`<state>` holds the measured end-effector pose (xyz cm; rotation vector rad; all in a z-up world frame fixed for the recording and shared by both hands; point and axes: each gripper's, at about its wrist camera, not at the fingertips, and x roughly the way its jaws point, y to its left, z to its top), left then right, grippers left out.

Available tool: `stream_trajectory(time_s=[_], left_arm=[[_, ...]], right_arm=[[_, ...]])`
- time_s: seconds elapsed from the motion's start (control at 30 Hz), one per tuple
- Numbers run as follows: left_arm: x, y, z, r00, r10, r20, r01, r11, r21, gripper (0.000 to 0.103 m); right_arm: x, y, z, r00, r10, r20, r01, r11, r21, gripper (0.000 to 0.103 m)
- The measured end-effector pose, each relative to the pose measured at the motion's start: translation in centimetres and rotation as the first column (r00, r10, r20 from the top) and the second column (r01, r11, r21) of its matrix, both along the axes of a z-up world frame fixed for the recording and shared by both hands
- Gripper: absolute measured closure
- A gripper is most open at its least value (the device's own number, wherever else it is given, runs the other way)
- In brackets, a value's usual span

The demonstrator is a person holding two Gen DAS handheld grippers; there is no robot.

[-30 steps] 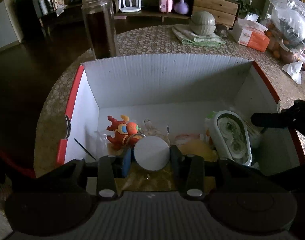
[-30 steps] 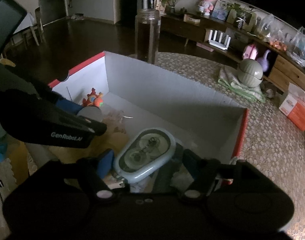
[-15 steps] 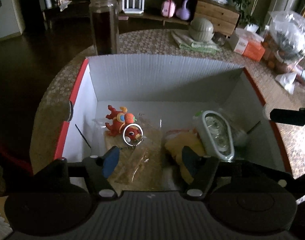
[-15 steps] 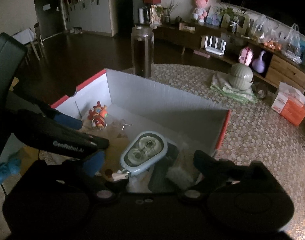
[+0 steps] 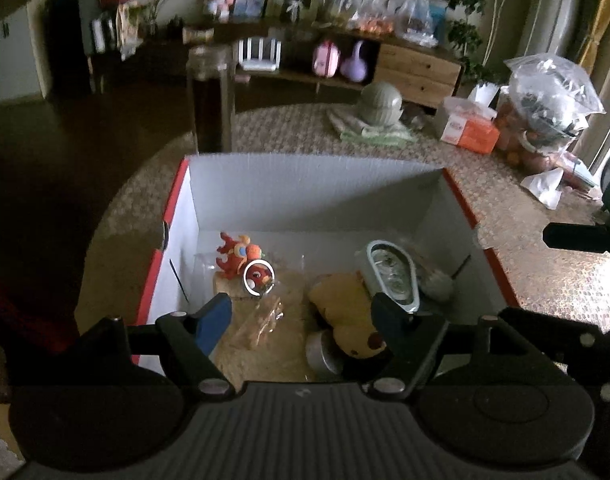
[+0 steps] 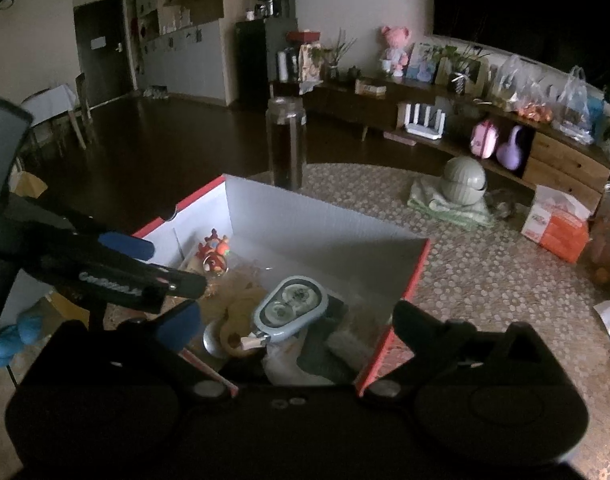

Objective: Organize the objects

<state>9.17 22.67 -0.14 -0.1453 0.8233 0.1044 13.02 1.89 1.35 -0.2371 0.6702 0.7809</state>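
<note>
Left wrist view: left hand-held gripper [image 5: 301, 314] above the box [image 5: 305, 184], jaws just opened, spread, nothing between them. Box on the worktop [image 5: 545, 280] contains a red toy [image 5: 235, 256], yellow plush [image 5: 345, 308], round tin [image 5: 323, 354], oval case [image 5: 393, 278].

Right wrist view: right hand-held gripper [image 6: 293, 320] wide apart, empty, jaws just opened, over the box [image 6: 305, 216]; oval case [image 6: 291, 308] lies inside.

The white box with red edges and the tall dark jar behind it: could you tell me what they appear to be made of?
The white box with red edges looks like matte corrugated cardboard, given its faintly ribbed walls. The tall dark jar seems to be clear glass or plastic; its see-through neck shows above dark contents.
</note>
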Motion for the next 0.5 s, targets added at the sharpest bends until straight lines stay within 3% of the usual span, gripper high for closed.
stream_trajectory(time_s=[0.2,0.37,0.43,0.5], left_arm=[[-1.9,-1.1,1.1,0.997,-0.026,0.068,0.025,1.0,0.011,0.027],[-2.9,-2.4,1.4,0.995,-0.044,0.09,0.039,0.997,0.063,0.027],[-3.4,-2.9,1.4,0.994,-0.041,0.1,0.034,0.997,0.072,0.015],[-4.0,-3.2,1.5,0.993,-0.028,0.113,0.02,0.997,0.073,0.014]], right_arm=[[-0.8,-1.8,0.9,1.0,-0.005,-0.008,0.005,0.999,0.051,0.0],[-1.3,-2.8,1.2,1.0,-0.025,-0.002,0.025,0.996,0.083,0.0],[-1.4,-3.1,1.3,1.0,-0.03,-0.003,0.03,0.995,0.092,0.0],[-1.6,-3.3,1.3,0.999,-0.037,0.007,0.036,0.995,0.097,0.0]])
